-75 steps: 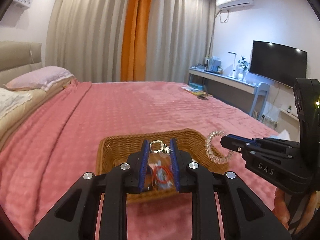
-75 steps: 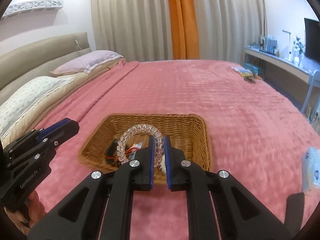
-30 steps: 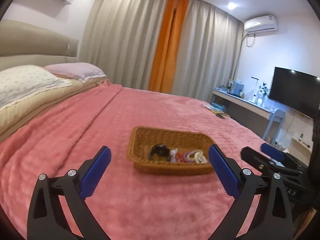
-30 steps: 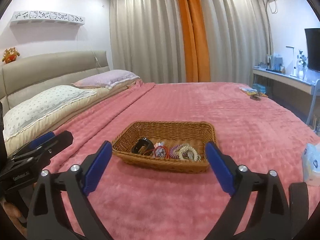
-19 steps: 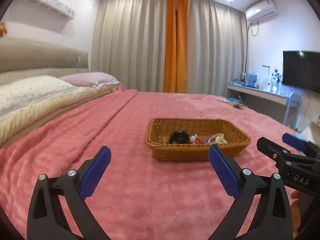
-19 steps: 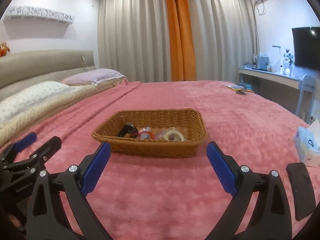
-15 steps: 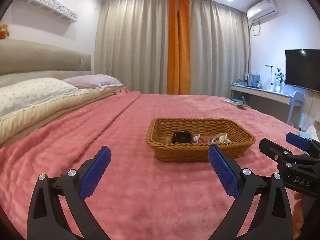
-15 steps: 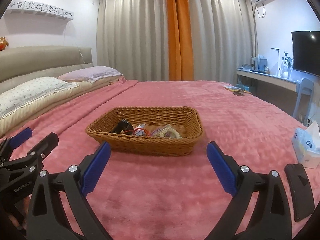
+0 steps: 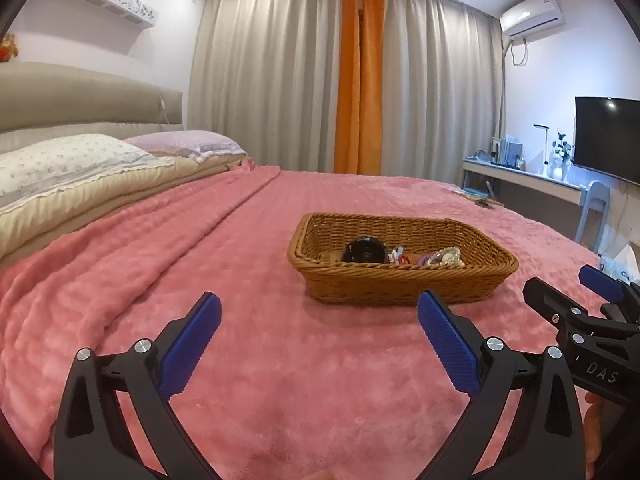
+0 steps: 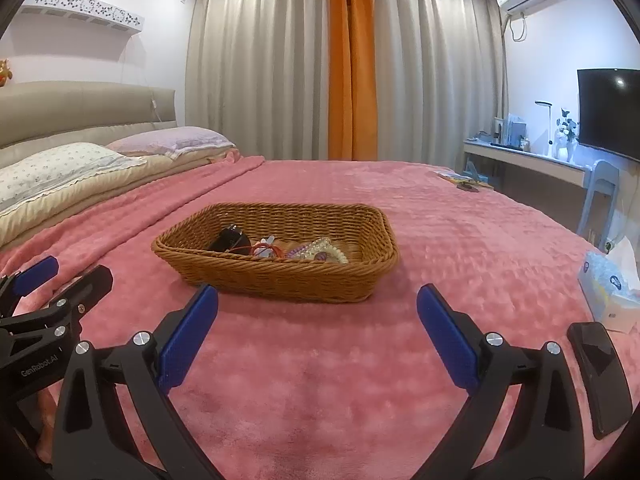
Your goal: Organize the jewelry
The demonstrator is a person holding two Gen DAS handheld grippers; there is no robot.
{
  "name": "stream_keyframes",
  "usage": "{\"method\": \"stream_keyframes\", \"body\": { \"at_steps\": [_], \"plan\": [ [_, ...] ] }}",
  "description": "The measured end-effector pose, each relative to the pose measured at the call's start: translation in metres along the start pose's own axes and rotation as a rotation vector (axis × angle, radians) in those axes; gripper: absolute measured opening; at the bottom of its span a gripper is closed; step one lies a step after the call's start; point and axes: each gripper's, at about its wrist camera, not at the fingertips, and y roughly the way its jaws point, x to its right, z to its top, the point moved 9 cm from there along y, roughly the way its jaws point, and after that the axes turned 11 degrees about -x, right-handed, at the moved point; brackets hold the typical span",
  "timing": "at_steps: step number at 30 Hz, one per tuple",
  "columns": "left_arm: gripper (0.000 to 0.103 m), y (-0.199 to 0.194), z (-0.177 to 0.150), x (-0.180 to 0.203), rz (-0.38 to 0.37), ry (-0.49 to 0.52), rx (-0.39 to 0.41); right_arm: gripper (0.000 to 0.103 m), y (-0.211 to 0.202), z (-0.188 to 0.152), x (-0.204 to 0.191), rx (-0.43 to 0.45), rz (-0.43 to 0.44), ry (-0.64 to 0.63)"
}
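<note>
A brown wicker basket [image 9: 400, 288] [image 10: 280, 276] sits on the pink bedspread. It holds a black round item [image 9: 365, 251] [image 10: 229, 239], red pieces [image 10: 266, 249] and pale bead bracelets [image 9: 442, 257] [image 10: 324, 251]. My left gripper [image 9: 318, 336] is open and empty, held back from the basket's near side. My right gripper [image 10: 318, 330] is open and empty, also short of the basket. Each gripper shows at the edge of the other's view: the right gripper's [image 9: 576, 316], the left gripper's [image 10: 52, 292].
A dark phone [image 10: 600, 376] and a tissue pack [image 10: 610, 284] lie on the bed at the right. Pillows [image 9: 68, 160] and the headboard are at the left. A desk [image 9: 524, 184], chair and TV stand at the far right.
Both grippers have let go of their jewelry into the basket, opened wide and pulled back from it. In the last half second the views have shifted only slightly.
</note>
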Motion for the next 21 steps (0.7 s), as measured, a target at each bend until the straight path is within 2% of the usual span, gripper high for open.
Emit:
{"method": "stream_keyframes", "body": {
  "at_steps": [21],
  "plan": [
    [0.095,-0.0008,-0.0001,-0.0003,0.004,0.006,0.0,0.095,0.0021,-0.0029,-0.0024,-0.015,0.005,-0.009]
  ]
}}
